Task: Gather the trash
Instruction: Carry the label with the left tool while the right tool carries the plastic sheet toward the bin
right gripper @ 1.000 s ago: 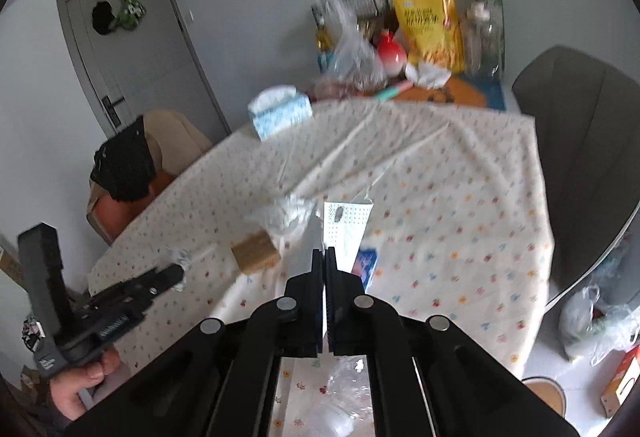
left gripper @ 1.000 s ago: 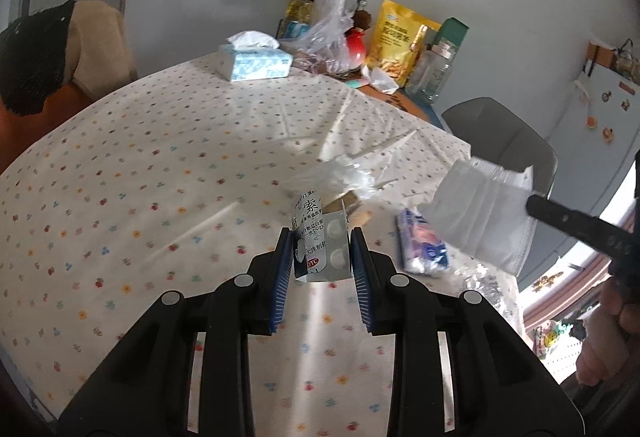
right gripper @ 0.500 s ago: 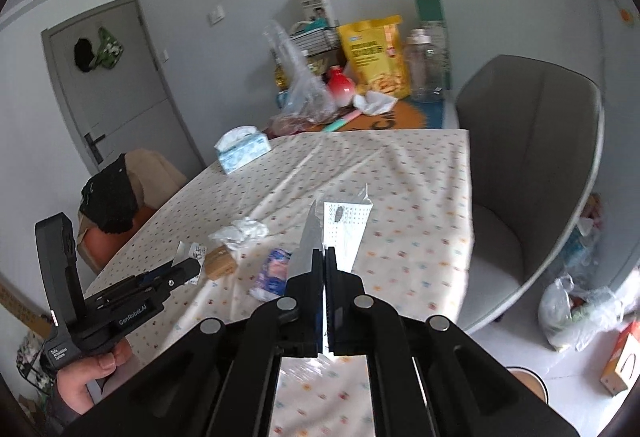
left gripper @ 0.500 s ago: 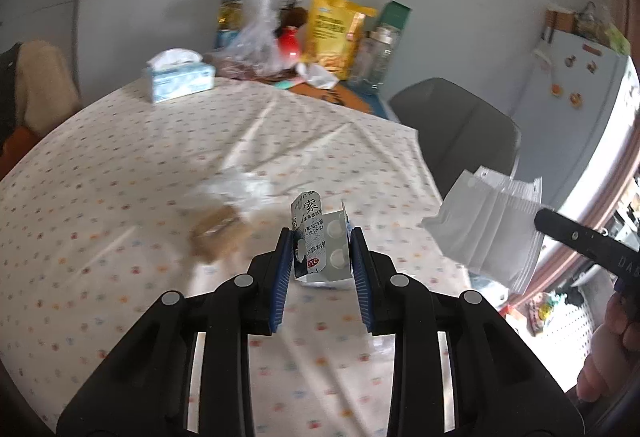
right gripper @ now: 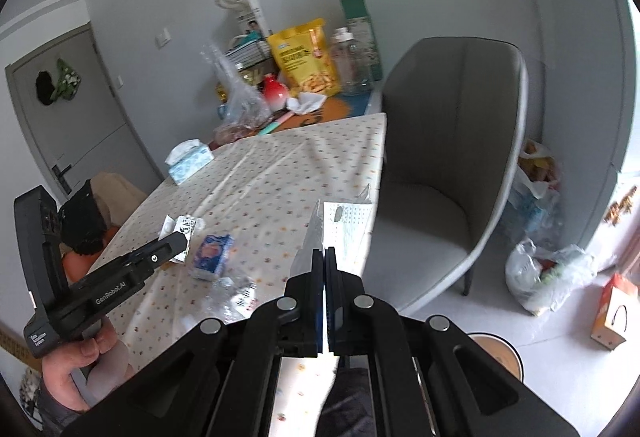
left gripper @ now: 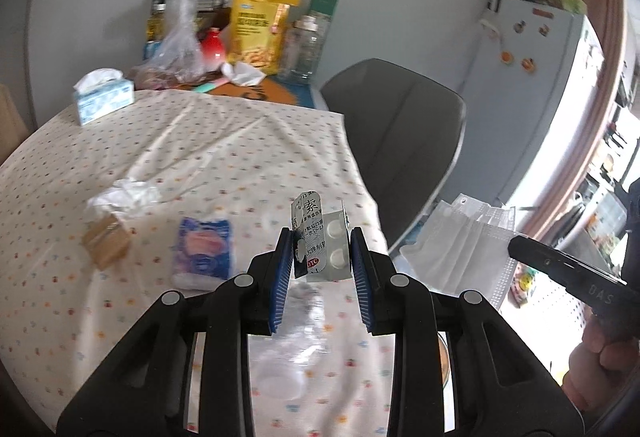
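Both hands have swung rightward off the table; my left gripper (left gripper: 322, 261) clamps the pill box (left gripper: 318, 237), my right gripper (right gripper: 324, 269) pinches the mask pack (right gripper: 340, 225), bound for the bin.

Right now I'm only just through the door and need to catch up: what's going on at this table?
A person is collecting trash with two handheld grippers. The left gripper clamps a crumpled pill blister pack; the right gripper is shut on a white face mask. A tissue packet, a cardboard scrap and crumpled plastic remain on the tablecloth.
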